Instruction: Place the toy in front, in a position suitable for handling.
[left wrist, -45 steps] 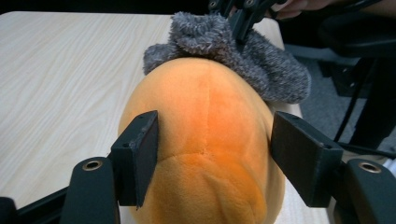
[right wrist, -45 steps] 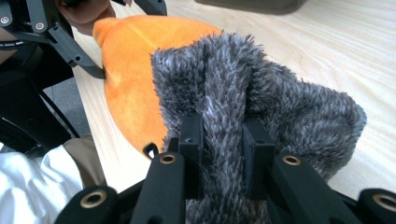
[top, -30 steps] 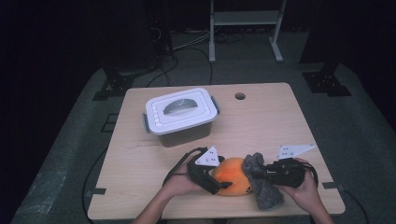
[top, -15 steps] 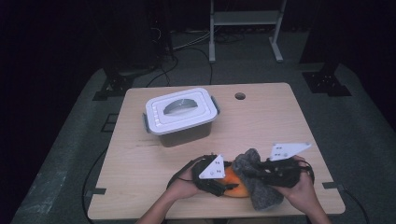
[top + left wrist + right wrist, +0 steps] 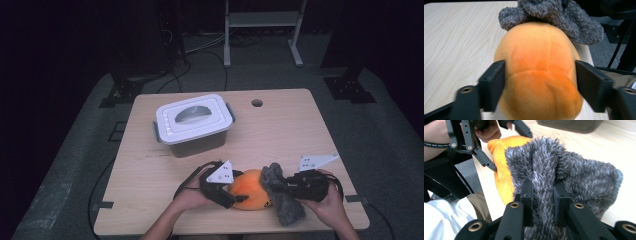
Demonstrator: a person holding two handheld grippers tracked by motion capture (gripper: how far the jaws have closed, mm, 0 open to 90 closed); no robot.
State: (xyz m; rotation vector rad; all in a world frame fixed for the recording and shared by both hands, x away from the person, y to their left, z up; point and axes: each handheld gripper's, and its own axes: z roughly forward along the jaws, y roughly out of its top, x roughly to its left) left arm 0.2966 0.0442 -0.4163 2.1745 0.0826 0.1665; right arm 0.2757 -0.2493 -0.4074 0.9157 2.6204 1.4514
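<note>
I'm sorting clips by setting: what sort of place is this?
Likely a recording lab or studio: a lone wooden table on grey carpet, dark surroundings, loose floor cables and a metal stand behind.

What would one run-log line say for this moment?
left gripper: around orange plush, jaws just opening | right gripper: shut on grey fur | lidded box: behind, untouched

The near edge of the tabletop (image 5: pixel 150 210) is crowded: an orange plush toy (image 5: pixel 252 189) with a grey furry piece (image 5: pixel 282 197) against its right side lies between the left hand-held gripper (image 5: pixel 231 192) and the right hand-held gripper (image 5: pixel 280 186), leaving no gap to pass between them. A lidded plastic box (image 5: pixel 194 124) stands behind, towards the left, well apart from the toy. The right and far right of the tabletop lie bare around a small round hole (image 5: pixel 257 103).
</note>
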